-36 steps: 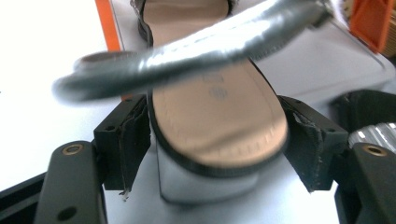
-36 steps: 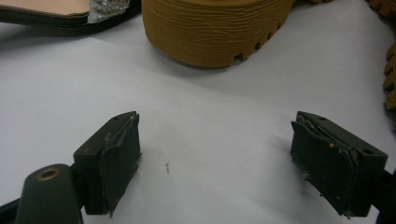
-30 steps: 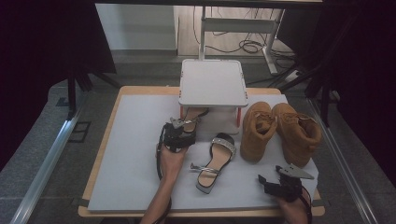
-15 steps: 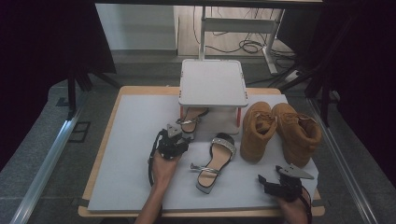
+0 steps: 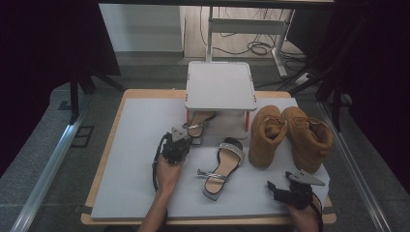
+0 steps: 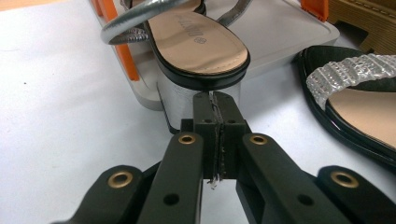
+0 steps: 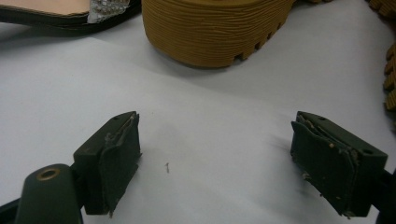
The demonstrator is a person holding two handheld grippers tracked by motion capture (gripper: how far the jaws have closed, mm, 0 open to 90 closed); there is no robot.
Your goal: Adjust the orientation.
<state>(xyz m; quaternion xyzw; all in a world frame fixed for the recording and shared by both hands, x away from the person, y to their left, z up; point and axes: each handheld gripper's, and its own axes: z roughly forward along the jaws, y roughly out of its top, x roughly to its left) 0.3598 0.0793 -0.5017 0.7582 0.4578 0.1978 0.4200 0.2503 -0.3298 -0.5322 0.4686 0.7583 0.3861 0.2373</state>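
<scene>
A silver-strapped sandal (image 5: 199, 121) lies under the white stand (image 5: 220, 86), its heel toward me. My left gripper (image 5: 186, 135) points at that heel (image 6: 187, 100). Its jaws have just been closing and now meet (image 6: 215, 100) with nothing between them, right in front of the heel. The matching sandal (image 5: 223, 166) lies loose on the mat, to the right in the left gripper view (image 6: 355, 88). My right gripper (image 5: 273, 186) rests near the front right edge with its jaws wide apart (image 7: 215, 158) over bare mat.
Two tan boots (image 5: 268, 133) (image 5: 309, 137) stand at the right of the grey mat (image 5: 130, 145); one ribbed sole (image 7: 210, 32) lies just ahead of my right gripper. The stand has orange legs (image 6: 123, 56). The table edge (image 5: 104, 159) borders the mat.
My left gripper has drawn back a little from the sandal under the stand, toward the person. The right gripper has stayed where it was.
</scene>
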